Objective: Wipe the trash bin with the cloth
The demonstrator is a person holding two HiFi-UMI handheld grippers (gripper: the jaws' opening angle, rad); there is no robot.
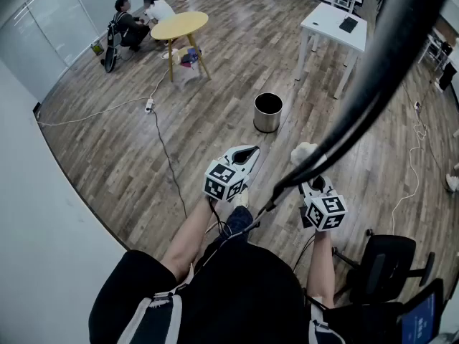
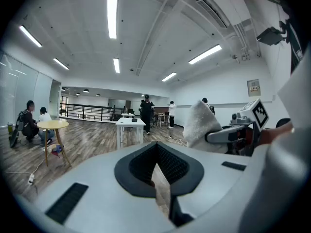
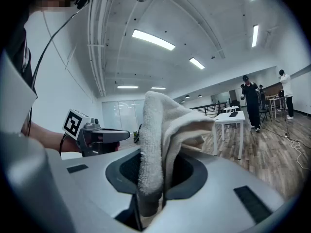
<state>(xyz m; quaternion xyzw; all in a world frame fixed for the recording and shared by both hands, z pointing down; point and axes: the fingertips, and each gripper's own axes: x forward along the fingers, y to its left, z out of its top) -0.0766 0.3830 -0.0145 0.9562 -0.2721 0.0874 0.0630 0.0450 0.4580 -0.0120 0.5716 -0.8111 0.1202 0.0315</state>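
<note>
White terry cloth (image 3: 160, 140) sits pinched in my right tool (image 3: 148, 198); my left tool (image 2: 163, 188) is pressed together, empty. The round steel trash bin (image 1: 267, 112) stands well ahead; I judge wiping not begun.

Head view: black cable (image 1: 391, 56) cuts across, hiding part of the cloth (image 1: 304, 151) and the right gripper (image 1: 313, 185). Bin (image 1: 267, 112) inside is too dark to read. Right gripper view: cloth wraps the jaws, tips hidden. Two people (image 1: 136, 20) in the far corner — too small for detail.

trash bin (image 1: 267, 112) centre | round table (image 1: 179, 26) behind-left | desk (image 1: 334, 26) behind-right
</note>
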